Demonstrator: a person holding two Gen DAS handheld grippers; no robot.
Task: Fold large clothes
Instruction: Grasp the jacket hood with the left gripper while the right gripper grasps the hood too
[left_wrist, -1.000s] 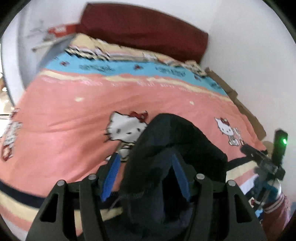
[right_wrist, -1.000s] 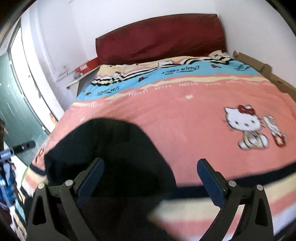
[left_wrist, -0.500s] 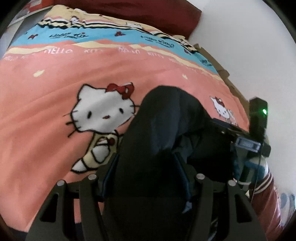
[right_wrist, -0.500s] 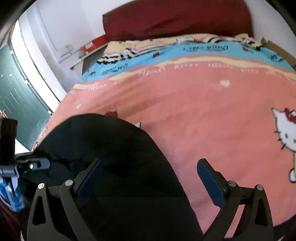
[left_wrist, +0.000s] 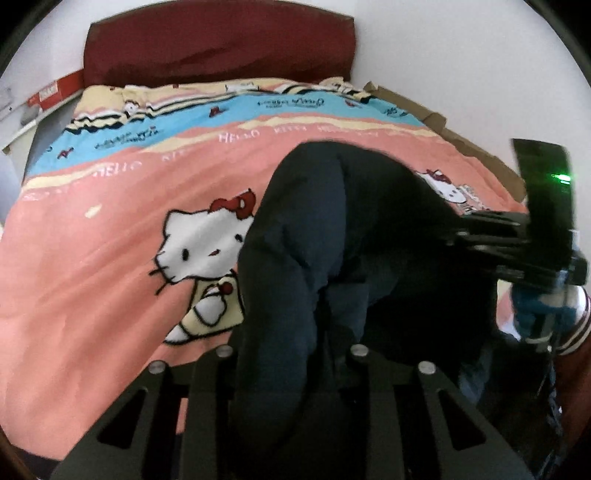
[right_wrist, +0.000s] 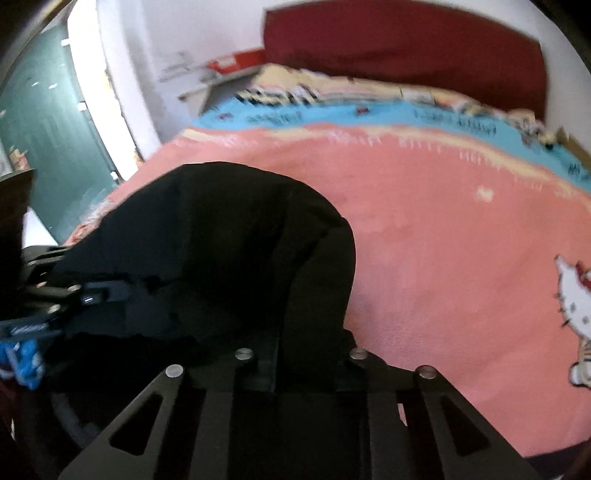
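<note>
A large dark navy garment (left_wrist: 332, 236) hangs bunched over the pink Hello Kitty bedspread (left_wrist: 110, 258). My left gripper (left_wrist: 291, 332) is shut on a thick fold of it; the cloth covers the fingers. In the right wrist view the same garment (right_wrist: 221, 251) looks black and drapes over my right gripper (right_wrist: 299, 343), whose jaws have closed on it. The right gripper's body shows at the right edge of the left wrist view (left_wrist: 535, 236). The left gripper's body shows at the left of the right wrist view (right_wrist: 55, 299).
A dark red headboard (left_wrist: 221, 40) stands at the far end of the bed against a white wall. A shelf with a red box (right_wrist: 236, 61) is at the bed's far left. A green door (right_wrist: 44, 147) is at left. Brown cardboard (left_wrist: 461, 136) lines the bed's right side.
The right gripper's jaws, wide open before, have closed on the garment. Both grippers have lifted the cloth higher over the bed, and the views swung toward the headboard.
</note>
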